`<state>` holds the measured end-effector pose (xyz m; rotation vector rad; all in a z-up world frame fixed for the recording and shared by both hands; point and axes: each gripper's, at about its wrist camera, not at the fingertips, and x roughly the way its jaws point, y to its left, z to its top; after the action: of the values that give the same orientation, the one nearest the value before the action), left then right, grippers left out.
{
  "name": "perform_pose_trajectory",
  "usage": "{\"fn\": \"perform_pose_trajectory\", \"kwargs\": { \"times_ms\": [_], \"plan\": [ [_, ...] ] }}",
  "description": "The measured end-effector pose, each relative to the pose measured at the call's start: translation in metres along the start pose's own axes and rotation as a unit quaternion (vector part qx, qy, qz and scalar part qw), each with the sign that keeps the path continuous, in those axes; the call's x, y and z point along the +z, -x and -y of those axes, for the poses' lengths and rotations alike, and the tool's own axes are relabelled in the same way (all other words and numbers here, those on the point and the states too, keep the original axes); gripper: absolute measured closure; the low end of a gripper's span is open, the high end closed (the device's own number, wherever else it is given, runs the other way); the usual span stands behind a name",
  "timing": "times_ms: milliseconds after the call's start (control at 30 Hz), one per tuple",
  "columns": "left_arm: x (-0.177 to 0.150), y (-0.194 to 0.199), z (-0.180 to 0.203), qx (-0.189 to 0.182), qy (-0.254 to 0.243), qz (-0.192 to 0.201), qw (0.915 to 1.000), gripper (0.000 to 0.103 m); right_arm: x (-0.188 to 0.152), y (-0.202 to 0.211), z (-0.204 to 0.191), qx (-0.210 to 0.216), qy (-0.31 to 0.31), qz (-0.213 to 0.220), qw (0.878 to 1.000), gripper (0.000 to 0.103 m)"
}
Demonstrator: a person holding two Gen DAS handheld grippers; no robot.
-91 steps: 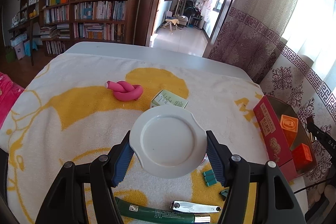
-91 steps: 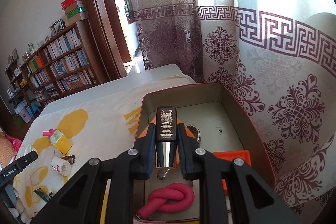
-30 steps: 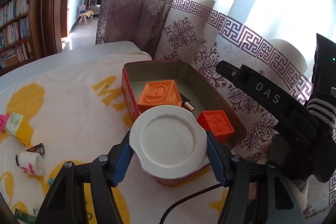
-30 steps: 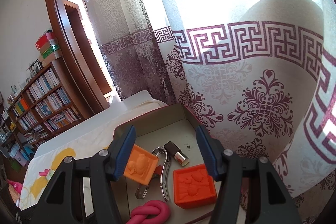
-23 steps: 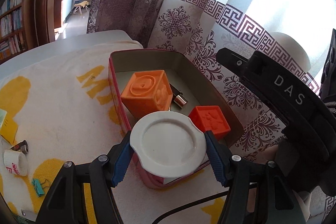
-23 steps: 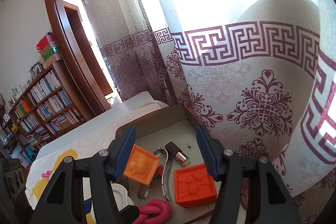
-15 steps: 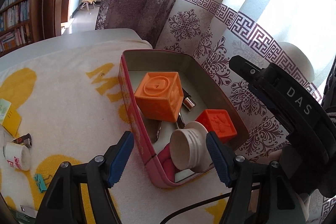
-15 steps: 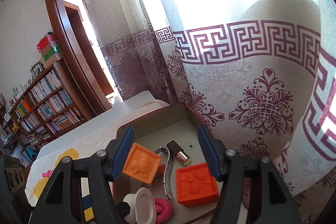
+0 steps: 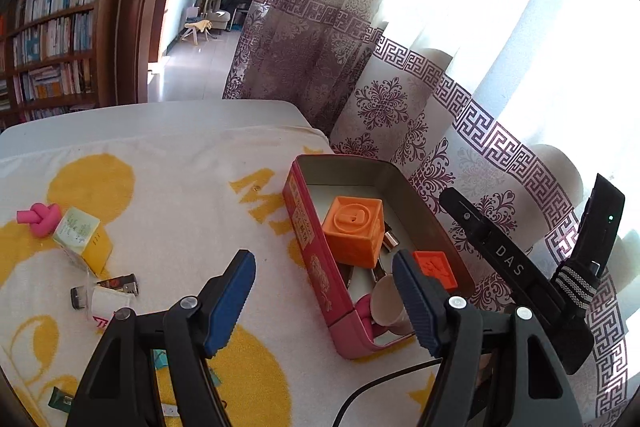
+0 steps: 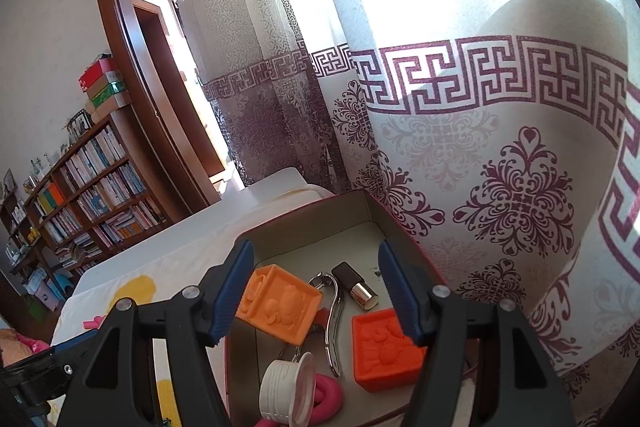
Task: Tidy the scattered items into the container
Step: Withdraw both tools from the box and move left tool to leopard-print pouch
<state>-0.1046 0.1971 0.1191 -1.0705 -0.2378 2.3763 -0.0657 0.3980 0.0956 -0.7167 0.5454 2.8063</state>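
Now our left gripper (image 9: 324, 291) hangs with its blue fingers apart and empty, over the near left wall of the long red metal tin (image 9: 306, 227). What is not yet tidied lies to the left on the white and yellow towel (image 9: 180, 187): a small white paper roll (image 9: 106, 303), a yellow and green carton (image 9: 82, 235), a knotted pink foam rod (image 9: 40, 219). We judge the left hand nearer to them. Our right gripper (image 10: 316, 289) is also spread wide, holding nothing, above the tin, which runs lengthwise away from us.
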Motion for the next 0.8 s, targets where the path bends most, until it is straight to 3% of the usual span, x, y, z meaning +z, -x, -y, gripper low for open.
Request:
{"fn": "perform_pose_trajectory", "kwargs": {
  "times_ms": [100, 200, 433, 567, 733, 800],
  "plan": [
    [0.002, 0.022, -0.017, 0.018, 0.011, 0.017, 0.9996, 0.029, -0.003, 0.004, -0.007, 0.027, 0.008, 0.006, 1.000, 0.030],
    [-0.002, 0.047, -0.039, 0.039, 0.026, 0.039, 0.9981, 0.013, -0.006, 0.008, -0.020, 0.060, 0.025, 0.012, 0.998, 0.027],
    [-0.010, 0.093, -0.096, 0.080, 0.080, 0.069, 0.9912, 0.013, -0.026, 0.009, -0.060, 0.169, 0.073, -0.021, 0.983, 0.025],
    [-0.016, 0.117, -0.115, 0.094, 0.093, 0.082, 0.9879, 0.013, -0.043, 0.002, -0.084, 0.249, 0.105, -0.076, 0.960, 0.025],
    [-0.037, 0.139, -0.121, 0.123, 0.070, 0.076, 0.9870, 0.013, -0.066, -0.005, -0.109, 0.358, 0.135, -0.160, 0.910, 0.025],
    [-0.050, 0.142, -0.121, 0.130, 0.054, 0.059, 0.9883, 0.013, -0.075, -0.004, -0.115, 0.380, 0.142, -0.176, 0.897, 0.025]
  ]
}}
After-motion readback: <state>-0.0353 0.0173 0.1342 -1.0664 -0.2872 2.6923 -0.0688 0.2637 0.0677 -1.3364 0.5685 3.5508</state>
